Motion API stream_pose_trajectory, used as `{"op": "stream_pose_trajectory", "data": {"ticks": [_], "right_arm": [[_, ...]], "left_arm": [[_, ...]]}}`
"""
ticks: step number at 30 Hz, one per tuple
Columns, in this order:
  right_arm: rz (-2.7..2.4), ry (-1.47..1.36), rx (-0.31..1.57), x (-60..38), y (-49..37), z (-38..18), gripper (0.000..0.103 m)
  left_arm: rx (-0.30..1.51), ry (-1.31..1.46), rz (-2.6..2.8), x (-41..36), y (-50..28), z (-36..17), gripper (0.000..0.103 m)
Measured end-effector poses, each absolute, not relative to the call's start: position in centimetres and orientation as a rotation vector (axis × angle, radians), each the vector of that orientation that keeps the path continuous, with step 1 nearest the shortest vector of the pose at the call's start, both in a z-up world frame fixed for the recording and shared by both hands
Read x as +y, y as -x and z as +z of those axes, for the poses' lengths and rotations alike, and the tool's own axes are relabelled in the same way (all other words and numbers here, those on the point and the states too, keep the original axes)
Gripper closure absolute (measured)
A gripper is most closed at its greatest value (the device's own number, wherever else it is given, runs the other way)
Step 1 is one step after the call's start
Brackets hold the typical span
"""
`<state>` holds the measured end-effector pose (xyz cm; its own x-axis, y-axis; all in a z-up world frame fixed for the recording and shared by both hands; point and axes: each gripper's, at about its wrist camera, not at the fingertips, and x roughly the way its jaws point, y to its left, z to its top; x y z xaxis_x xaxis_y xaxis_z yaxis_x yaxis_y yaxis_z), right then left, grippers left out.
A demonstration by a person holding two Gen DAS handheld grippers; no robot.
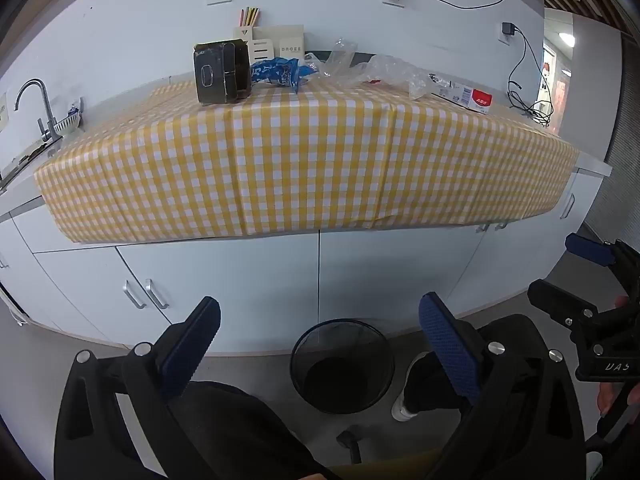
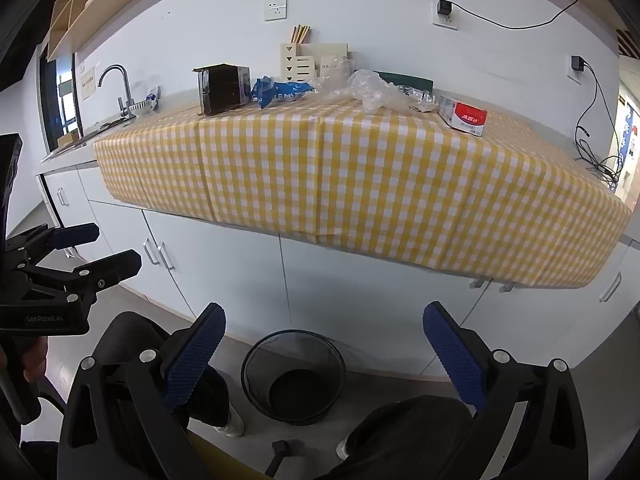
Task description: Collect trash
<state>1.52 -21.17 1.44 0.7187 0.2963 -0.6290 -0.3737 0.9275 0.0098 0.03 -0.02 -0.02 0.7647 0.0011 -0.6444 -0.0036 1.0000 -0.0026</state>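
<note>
Yellow checked counter (image 1: 304,160), dark box (image 1: 220,72), blue wrapper (image 1: 276,72), clear plastic (image 1: 384,70), carton (image 1: 468,98)

a faucet (image 2: 116,84) beside yellow checked tablecloth (image 2: 360,184), white cabinets (image 2: 248,272) below.

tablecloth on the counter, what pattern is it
The tablecloth is a yellow and white gingham check, clearest in the left wrist view.

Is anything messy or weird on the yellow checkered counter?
Yes. Trash is strewn along the back of the checkered cloth: a dark box with its top flaps open, a crumpled blue wrapper, crinkled clear plastic and a red-and-white carton. The mesh bin on the floor looks empty.
</note>
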Motion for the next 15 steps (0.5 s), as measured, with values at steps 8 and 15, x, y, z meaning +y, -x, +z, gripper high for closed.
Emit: {"op": "stream_pose_trajectory", "data": {"ticks": [8,15], "right_arm": [[0.371,0.122,0.679,-21.14,-1.59,1.44,0.003],[0.372,0.125,0.677,-20.99,-1.31,1.24,0.003]], "left_arm": [[0.695,-0.002,-0.003,-0.10,0.17,0.17,0.004],[0.695,-0.002,-0.002,-0.01,0.29,-0.16,0.004]]}}
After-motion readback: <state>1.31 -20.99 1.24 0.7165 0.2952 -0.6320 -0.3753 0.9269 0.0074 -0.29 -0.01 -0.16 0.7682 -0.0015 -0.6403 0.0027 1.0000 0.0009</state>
